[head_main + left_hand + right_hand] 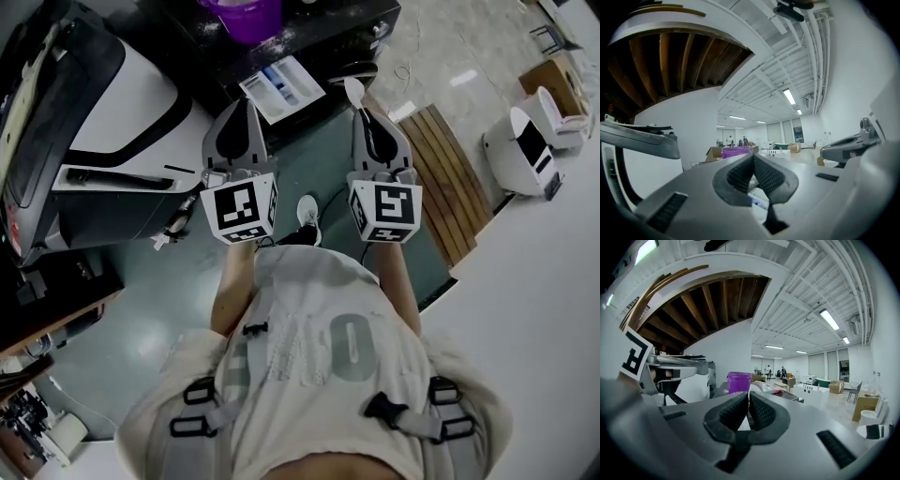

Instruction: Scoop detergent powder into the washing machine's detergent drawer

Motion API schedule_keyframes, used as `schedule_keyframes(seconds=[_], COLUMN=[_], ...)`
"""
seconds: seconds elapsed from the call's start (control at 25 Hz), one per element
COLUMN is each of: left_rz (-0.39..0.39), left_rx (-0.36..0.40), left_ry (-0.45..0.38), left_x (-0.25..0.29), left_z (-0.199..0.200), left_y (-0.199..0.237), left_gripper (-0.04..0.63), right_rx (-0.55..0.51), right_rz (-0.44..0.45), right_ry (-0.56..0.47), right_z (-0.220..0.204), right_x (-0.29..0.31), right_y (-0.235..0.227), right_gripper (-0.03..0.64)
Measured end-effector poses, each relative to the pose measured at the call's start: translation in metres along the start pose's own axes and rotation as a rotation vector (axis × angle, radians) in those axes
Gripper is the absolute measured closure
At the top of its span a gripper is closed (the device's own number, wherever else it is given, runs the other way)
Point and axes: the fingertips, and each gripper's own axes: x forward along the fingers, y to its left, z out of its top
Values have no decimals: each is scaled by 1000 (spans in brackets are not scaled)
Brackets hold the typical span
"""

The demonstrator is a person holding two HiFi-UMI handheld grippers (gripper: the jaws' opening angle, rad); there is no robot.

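Stood over a dark green floor (pixel 141 319) with both arms stretched forward and the two grippers held level, side by side and apart. Held the left gripper (pixel 246 101) clenched, ribbed pads (pixel 738 176) meeting at the tips with nothing caught between them, and saw only a white and blue patch through the gap lower down. Clamped the right gripper (pixel 361 111) on the handle of a white scoop (pixel 353 88), its bowl poking out past the jaw tips toward a dark table (pixel 337 19). Could not make out any powder in the scoop's bowl. Saw a purple tub (pixel 251 17) standing on that table, ahead of the grippers and nearer the left one, with white specks dusted over the tabletop just beside it and its contents out of sight. Noted a white rectangular piece (pixel 281 89) with blue parts lying at the table's near edge, just ahead of the left gripper's tips, but could not tell whether it was the drawer. Had a big white-and-black machine (pixel 112 122) close at the left, beside the left gripper. Passed a wooden slatted panel (pixel 450 178) on the floor at the right, near the right gripper, and glimpsed a white shoe (pixel 307 214) on the floor between the two marker cubes.
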Motion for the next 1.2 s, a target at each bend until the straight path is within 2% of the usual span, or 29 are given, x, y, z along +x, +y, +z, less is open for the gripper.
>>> schedule_keyframes(seconds=[0.16,0.32,0.64,0.88,1.2], left_rz=[34,81,185,307,420], left_rx=[-12,-46,-54,-55,-59], left_ry=[-4,6,39,52,45], left_x=[40,56,56,51,51], left_z=[1,-1,-11,-12,-1], left_y=[21,37,62,82,82], left_gripper=[575,575,575,575,575], right_rx=[8,-17,-27,-51,-74], right_rz=[60,120,218,307,392], right_ry=[-2,6,27,11,-37], right_z=[8,12,9,16,37], right_x=[53,85,118,139,159], right_y=[-2,6,21,30,26], right_gripper=[607,607,607,606,606])
